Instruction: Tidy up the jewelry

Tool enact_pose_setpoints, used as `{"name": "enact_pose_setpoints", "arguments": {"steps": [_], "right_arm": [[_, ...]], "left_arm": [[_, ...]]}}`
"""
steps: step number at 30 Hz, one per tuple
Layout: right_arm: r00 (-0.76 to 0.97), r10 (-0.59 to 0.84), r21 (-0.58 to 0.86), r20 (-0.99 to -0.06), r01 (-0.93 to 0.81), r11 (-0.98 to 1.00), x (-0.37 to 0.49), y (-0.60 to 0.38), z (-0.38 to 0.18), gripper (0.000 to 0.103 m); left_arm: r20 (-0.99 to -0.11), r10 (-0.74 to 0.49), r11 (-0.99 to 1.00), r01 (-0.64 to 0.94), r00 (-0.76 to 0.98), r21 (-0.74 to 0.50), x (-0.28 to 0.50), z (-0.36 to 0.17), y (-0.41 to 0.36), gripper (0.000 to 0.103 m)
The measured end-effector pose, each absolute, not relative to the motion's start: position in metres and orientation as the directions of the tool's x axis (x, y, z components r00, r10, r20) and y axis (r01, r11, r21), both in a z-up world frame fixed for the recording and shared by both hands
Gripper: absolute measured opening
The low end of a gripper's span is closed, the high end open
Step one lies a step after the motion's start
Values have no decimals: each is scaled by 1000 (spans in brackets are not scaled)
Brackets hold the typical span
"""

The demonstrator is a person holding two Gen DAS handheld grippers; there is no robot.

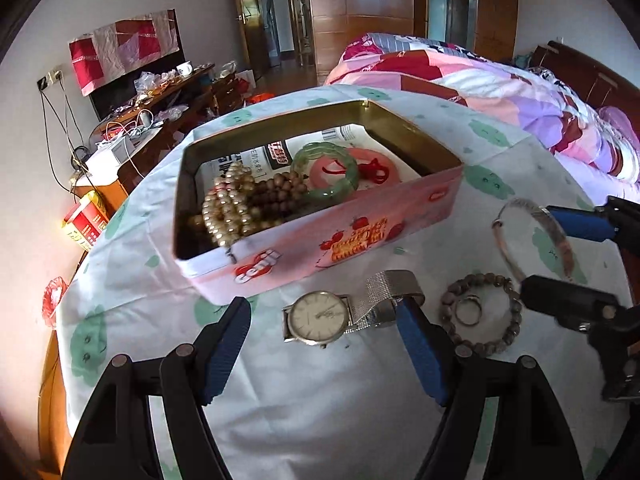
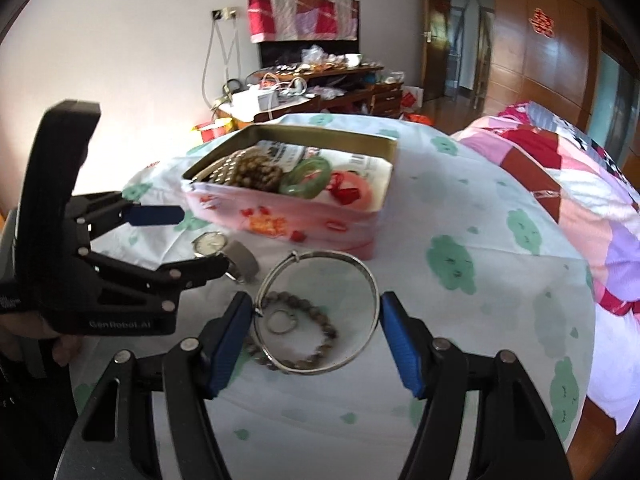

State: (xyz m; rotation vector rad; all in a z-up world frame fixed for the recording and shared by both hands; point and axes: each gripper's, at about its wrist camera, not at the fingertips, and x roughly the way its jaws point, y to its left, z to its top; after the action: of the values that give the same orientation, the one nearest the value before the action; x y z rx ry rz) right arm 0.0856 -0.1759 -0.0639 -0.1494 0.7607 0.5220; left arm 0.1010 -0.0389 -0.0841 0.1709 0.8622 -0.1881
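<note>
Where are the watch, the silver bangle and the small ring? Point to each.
watch (image 1: 318, 315): left wrist view, on the dial.
silver bangle (image 2: 370, 276): right wrist view, on its right rim.
small ring (image 1: 467, 312): left wrist view, on its band, inside the bead bracelet.

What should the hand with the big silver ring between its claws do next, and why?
Probably carry the silver bangle over to the tin and drop it in. The right gripper seems to have it clamped across its width, a bit above the bead bracelet. The tin is open and already holds other jewelry.
</note>
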Motion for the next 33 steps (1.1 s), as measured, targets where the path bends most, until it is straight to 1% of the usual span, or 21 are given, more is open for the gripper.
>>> {"name": "enact_pose_setpoints", "arguments": {"steps": [2,4,5,7,8,9,11,17,24,29,33], "right_arm": [[605,400,72,-689,-492,868,88,-181,-64,68],[608,401,77,-685,-486,870,88,-183,-66,68],[608,402,80,-684,-485,871,89,-185,-66,68],[607,407,88,-682,-485,870,89,-186,-68,68],[608,409,90,-680,-484,870,89,-187,-68,68],[610,411,92,-677,-484,870,89,-187,-67,68],[616,416,96,-670,-483,870,89,-189,-66,68],[646,422,110,-636,-465,879,89,-196,-56,68],[661,429,102,-615,-473,875,98,-193,-41,68],[677,441,91,-589,-486,869,116,-185,-27,68],[686,457,101,-566,-493,864,137,-178,-19,68]], "left_arm": [[-778,-71,970,227,624,93,107,-88,-42,75],[-782,-88,969,235,617,77,111,-88,-42,75],[-786,-96,969,237,611,66,113,-88,-42,71],[-784,-115,970,240,610,45,115,-86,-42,36],[-777,-108,969,239,620,57,114,-85,-43,31],[-777,-129,967,252,616,39,114,-84,-43,8],[-767,-152,968,249,623,11,111,-80,-41,1],[-713,-198,968,248,673,-35,94,-56,-30,0],[-631,-228,967,246,742,-61,89,-9,-16,0],[-594,-199,974,226,779,-30,109,12,-9,0],[-602,-171,979,204,780,-13,133,10,-6,0]]}}
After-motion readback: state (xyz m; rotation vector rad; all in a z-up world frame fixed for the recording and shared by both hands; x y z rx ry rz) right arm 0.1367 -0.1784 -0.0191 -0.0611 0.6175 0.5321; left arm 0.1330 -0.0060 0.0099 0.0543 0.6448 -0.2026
